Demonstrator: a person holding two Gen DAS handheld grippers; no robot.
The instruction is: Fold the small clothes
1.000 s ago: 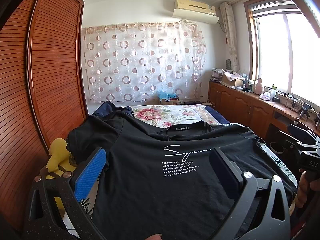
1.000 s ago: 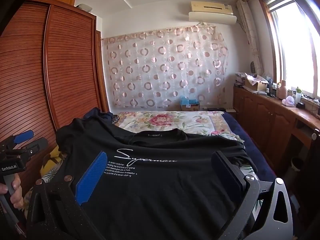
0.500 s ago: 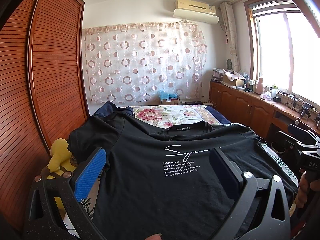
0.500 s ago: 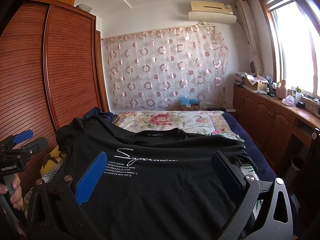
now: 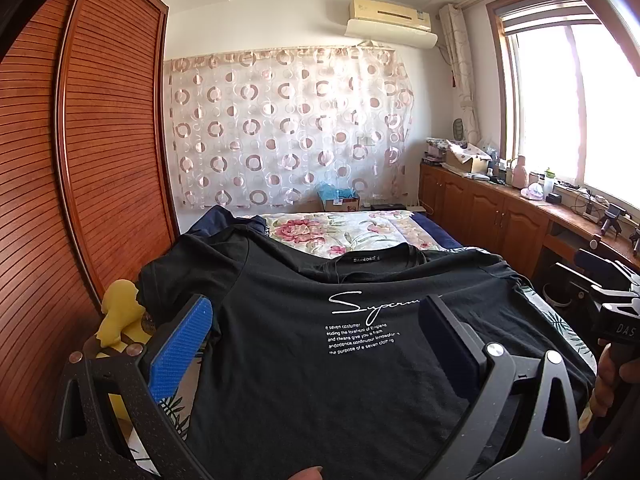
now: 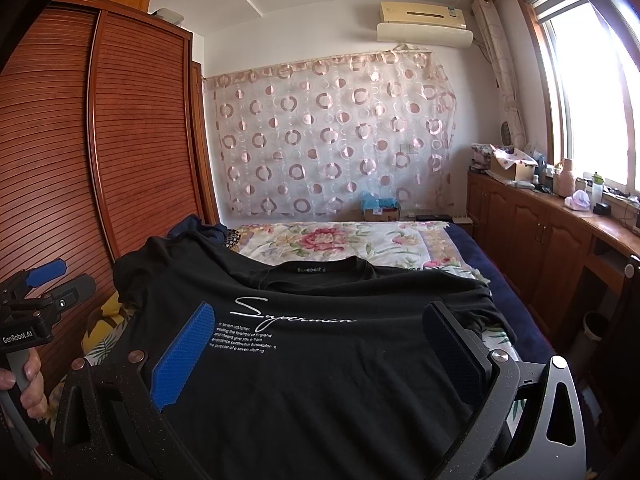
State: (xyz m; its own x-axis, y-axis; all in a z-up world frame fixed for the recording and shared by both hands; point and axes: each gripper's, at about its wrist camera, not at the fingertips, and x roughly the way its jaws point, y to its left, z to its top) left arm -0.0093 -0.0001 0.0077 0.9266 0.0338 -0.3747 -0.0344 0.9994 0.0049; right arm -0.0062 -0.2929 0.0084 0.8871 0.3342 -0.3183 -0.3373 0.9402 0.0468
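Left wrist view: left gripper [image 5: 316,340] spread wide, gripping nothing, blue pad on one finger and dark pad on the other, poised above a black T-shirt [image 5: 320,380]. Shirt laid front up across the near end of a bed [image 5: 360,232] with a floral cover, collar pointing away, white script and small lines of print on the chest. Far sleeve draped toward a slatted wooden wardrobe [image 5: 80,180], with a yellow toy [image 5: 120,312] just beside it. At the right edge, a hand [image 5: 612,380] around the handle of the other tool. Behind the bed, a curtain [image 5: 288,136] with ring patterns.

Right wrist view: right gripper [image 6: 316,344] likewise spread wide and empty, fingers either side of the printed chest of the T-shirt [image 6: 320,380], above the cloth. Far left, a hand [image 6: 30,384] on the grey handle of the left gripper [image 6: 60,284], fingers parted. Along the right wall, wooden cabinets [image 6: 532,236] under a bright window [image 6: 592,92].
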